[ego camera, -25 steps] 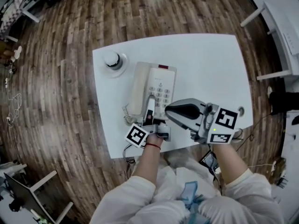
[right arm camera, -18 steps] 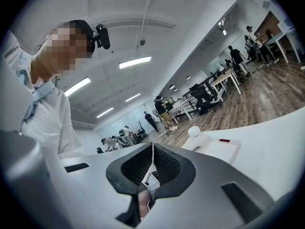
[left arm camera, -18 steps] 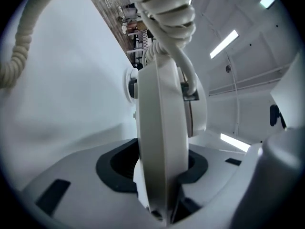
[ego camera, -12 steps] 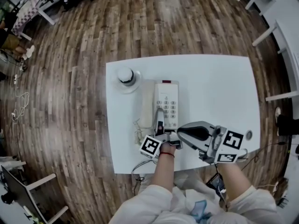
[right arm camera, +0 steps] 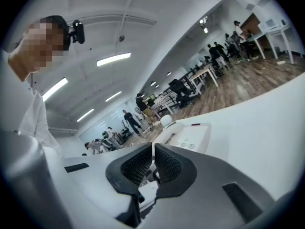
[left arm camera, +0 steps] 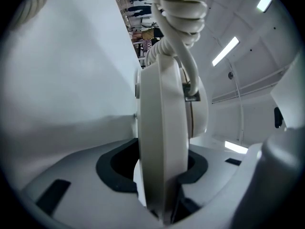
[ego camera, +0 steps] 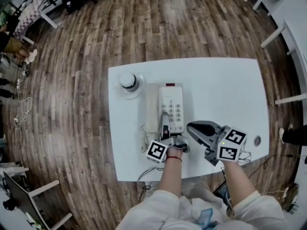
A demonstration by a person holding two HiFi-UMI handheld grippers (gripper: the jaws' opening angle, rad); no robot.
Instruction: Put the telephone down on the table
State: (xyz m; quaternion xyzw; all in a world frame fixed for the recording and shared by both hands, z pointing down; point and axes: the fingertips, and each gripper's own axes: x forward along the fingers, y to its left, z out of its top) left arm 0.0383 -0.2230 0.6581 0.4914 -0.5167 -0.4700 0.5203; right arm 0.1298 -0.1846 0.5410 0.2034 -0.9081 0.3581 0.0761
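A plain white worktop [ego camera: 225,90] is seen over a floor [ego camera: 96,42] of brown wood planks, streaked light and dark. The telephone [ego camera: 171,107] is coloured cream, with pale grey keys and a small red strip at its top edge; its coiled cord [ego camera: 143,138] is matched in cream. Black-and-white square markers are carried on the left gripper [ego camera: 165,121] and the right gripper [ego camera: 189,126], whose grey fingers [right arm camera: 169,163] are faced with black meshed pads. A red wristband [ego camera: 173,158] and white sleeves [ego camera: 144,210] are worn.
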